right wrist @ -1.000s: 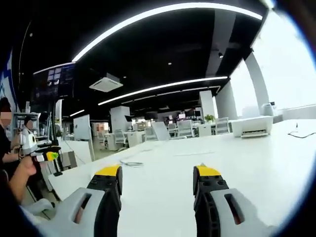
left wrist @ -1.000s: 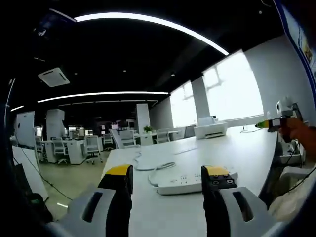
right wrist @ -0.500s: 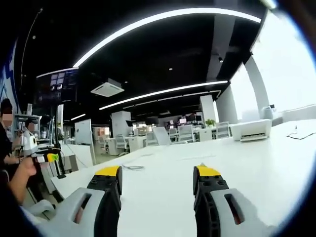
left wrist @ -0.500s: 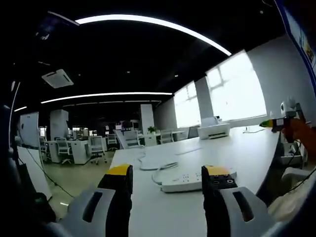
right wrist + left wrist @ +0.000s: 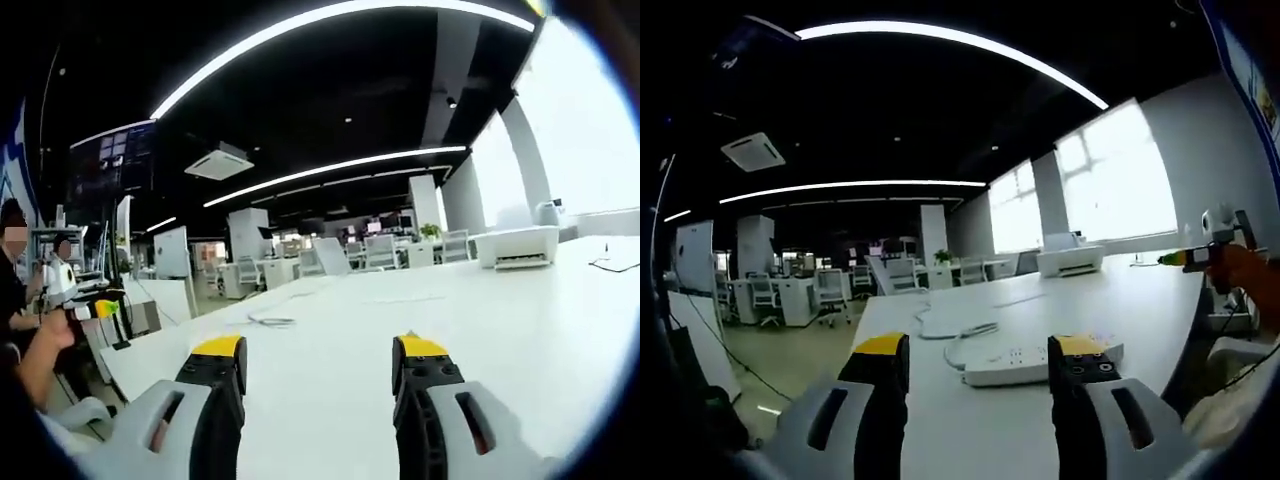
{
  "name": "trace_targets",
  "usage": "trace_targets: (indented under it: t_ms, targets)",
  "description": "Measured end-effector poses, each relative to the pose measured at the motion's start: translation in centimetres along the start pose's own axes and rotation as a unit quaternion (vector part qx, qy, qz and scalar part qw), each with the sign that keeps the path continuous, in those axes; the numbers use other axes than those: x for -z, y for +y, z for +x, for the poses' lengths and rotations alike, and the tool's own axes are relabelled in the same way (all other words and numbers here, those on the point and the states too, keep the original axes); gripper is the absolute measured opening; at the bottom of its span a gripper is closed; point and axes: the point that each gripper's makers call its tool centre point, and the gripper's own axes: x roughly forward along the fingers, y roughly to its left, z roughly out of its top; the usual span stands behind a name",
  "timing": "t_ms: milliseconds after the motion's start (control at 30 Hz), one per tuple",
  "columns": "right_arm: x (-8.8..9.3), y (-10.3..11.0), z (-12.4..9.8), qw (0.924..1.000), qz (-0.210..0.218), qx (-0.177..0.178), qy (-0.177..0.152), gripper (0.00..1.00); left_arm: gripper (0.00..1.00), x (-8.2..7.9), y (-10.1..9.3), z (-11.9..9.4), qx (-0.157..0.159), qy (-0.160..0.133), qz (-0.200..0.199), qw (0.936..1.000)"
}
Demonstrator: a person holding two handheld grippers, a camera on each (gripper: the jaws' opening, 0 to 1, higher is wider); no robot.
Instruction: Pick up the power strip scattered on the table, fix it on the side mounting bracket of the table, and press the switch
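A white power strip (image 5: 1025, 364) lies flat on the white table (image 5: 1120, 300), its white cord (image 5: 955, 335) curling away to the left. My left gripper (image 5: 980, 355) is open just in front of the strip, its right jaw overlapping the strip's right end in the picture; whether it touches is unclear. My right gripper (image 5: 320, 355) is open above a bare stretch of table (image 5: 520, 310), with nothing between its jaws. The other gripper (image 5: 95, 305) shows small at the left of the right gripper view, held by a hand (image 5: 50, 330).
A white printer (image 5: 1070, 260) stands at the table's far end near the windows. A thin cable (image 5: 265, 321) lies on the table ahead of the right gripper. Desks and office chairs (image 5: 830, 290) fill the room beyond. People (image 5: 20, 300) sit at left.
Both views have shifted slightly with the hands. The power strip stays in place on the table, and both grippers remain open.
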Motion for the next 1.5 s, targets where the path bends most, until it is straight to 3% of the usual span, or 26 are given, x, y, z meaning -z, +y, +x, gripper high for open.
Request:
trace_targets:
  t_ms: [600, 1500]
  targets:
    - [-1.5, 0.5, -1.1, 0.9992, -0.011, -0.036, -0.011, 0.56, 0.6, -0.4, 0.8, -0.7, -0.007, -0.004, -0.006, 0.9999]
    - [0.6, 4.7, -0.4, 0.9871, -0.078, -0.133, 0.045, 0.57, 0.6, 0.3, -0.1, -0.3, 0.007, 0.003, -0.01, 0.9999]
